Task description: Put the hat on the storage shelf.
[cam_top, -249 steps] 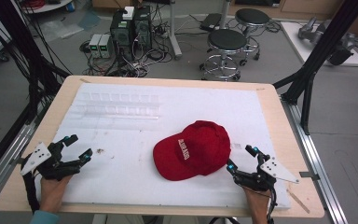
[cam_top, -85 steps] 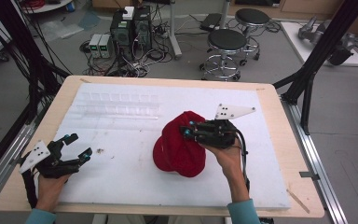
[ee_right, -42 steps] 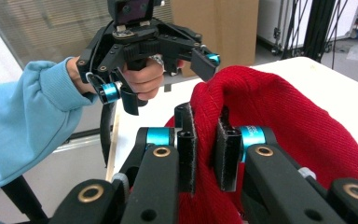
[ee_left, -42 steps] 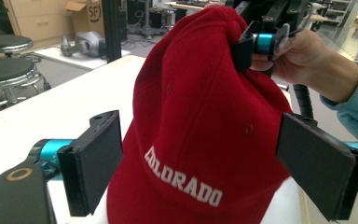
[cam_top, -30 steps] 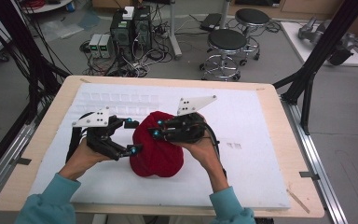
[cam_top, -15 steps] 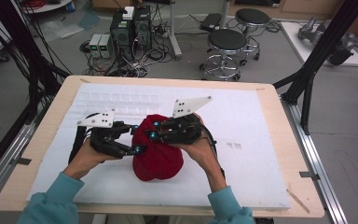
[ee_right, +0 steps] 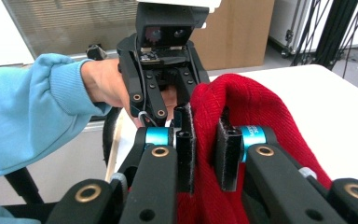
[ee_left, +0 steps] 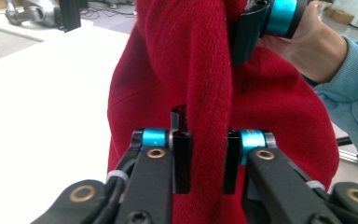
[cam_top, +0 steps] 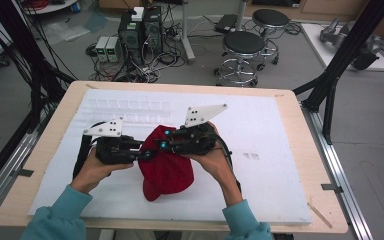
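Left gripper jaws have just been closing; cap fabric is now being pinched. Right gripper is pinching it too, so lifting is being readied.

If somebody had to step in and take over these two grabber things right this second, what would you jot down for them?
Left gripper: its jaws have just been closing and are now clamped on a fold of the red cap.
Right gripper: shut on another fold of the same cap, close beside the left one.
Cap: lifted and bunched between the two grippers over the middle of the white mat, its lower part hanging down to the mat.
Done: both grippers have hold of the cap.
Left: probably reshaping or folding it and laying it back down. Keep both grips firm so the fabric does not slip.
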`<state>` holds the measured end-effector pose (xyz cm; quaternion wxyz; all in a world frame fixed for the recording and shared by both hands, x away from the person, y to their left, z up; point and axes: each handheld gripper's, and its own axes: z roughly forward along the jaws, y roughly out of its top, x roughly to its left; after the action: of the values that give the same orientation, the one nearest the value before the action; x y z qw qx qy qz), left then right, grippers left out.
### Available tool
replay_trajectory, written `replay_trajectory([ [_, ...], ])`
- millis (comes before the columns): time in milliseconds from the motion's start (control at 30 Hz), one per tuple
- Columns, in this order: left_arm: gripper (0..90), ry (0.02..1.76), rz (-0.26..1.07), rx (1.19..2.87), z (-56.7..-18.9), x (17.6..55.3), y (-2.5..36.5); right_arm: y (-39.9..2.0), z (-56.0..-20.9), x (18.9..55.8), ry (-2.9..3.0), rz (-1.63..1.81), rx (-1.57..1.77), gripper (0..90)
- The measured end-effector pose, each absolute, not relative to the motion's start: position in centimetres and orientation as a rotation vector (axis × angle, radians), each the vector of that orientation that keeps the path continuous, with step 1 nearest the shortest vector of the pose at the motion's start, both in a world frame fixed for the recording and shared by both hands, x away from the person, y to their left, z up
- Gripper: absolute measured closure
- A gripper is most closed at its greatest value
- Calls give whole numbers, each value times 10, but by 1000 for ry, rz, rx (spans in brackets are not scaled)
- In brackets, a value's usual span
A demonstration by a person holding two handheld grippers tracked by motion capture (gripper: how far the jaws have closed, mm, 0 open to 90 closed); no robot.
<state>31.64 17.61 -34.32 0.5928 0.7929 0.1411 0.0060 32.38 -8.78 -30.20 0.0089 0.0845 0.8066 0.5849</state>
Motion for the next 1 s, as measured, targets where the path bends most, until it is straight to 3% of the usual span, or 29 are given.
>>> replay_trajectory([
  [133, 828, 327, 29, 1849, -342, 314, 176, -88, -303, 322, 2494, 1842, 270, 711],
  [267, 835, 352, 30, 1853, -342, 315, 177, -87, -303, 319, 2437, 1829, 298, 388],
  [300, 836, 357, 33, 1852, -341, 314, 178, -84, -303, 317, 2409, 1799, 329, 223],
  [333, 836, 355, 40, 1855, -341, 315, 178, -84, -303, 317, 2409, 1799, 329, 223],
  [400, 835, 359, 50, 1862, -341, 314, 179, -84, -303, 315, 2397, 1741, 364, 109],
  [1000, 835, 445, 131, 1836, -323, 324, 187, -108, -302, 301, 2306, 1740, 450, 109],
])
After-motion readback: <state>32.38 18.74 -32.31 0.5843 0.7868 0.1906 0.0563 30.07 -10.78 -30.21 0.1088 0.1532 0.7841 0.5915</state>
